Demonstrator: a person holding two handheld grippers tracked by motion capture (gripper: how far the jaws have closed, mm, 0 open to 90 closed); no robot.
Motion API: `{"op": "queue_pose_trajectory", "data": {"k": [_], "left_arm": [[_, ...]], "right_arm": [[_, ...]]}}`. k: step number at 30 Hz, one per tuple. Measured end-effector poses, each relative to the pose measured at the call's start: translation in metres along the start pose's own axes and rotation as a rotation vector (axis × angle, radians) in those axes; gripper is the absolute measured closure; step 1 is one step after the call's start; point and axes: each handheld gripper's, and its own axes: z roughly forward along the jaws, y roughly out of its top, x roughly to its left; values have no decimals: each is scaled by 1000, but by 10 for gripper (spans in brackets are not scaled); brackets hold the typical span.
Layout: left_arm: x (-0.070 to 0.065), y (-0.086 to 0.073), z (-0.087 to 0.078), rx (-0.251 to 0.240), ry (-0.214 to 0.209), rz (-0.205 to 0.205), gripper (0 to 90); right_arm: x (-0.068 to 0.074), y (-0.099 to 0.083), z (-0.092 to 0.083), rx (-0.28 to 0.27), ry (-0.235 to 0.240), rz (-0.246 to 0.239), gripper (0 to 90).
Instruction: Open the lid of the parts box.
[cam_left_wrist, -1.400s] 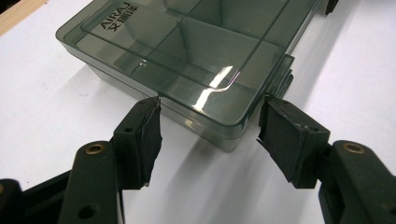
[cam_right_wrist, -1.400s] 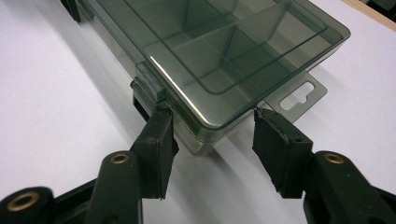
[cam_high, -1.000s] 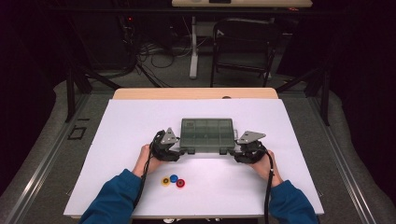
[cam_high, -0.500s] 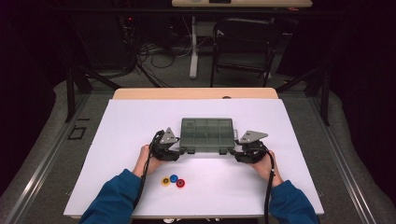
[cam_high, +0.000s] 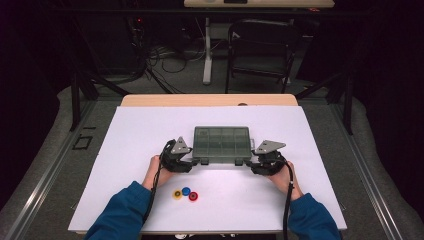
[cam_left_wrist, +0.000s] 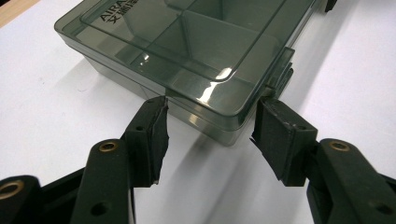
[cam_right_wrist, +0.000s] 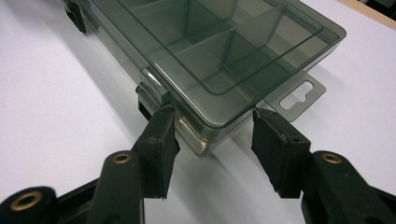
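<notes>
Both grippers sit at the near corners of the smoky compartment box (cam_high: 221, 144): the left gripper (cam_high: 186, 163) has its jaws spread around the box's near-left corner, pads at the walls without clearly pressing. At the near-right corner the right gripper (cam_high: 256, 165) straddles the box likewise, jaws apart. Closed, the box lies on the white table sheet (cam_high: 130, 130), three coloured caps (cam_high: 185, 194) lying near its front.

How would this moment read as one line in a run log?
left gripper: astride box corner | right gripper: astride other near corner | lid: closed | three discs: untouched
</notes>
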Motion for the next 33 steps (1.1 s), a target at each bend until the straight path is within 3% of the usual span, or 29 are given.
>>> {"op": "queue_pose_trajectory", "data": {"k": [2, 33], "left_arm": [[1, 0, -2, -23, -6, -14, 436], [0, 0, -1, -15, 2, -7, 449]], "right_arm": [[0, 0, 0, 1, 1, 0, 487], [1, 0, 1, 14, -6, -5, 481]]}}
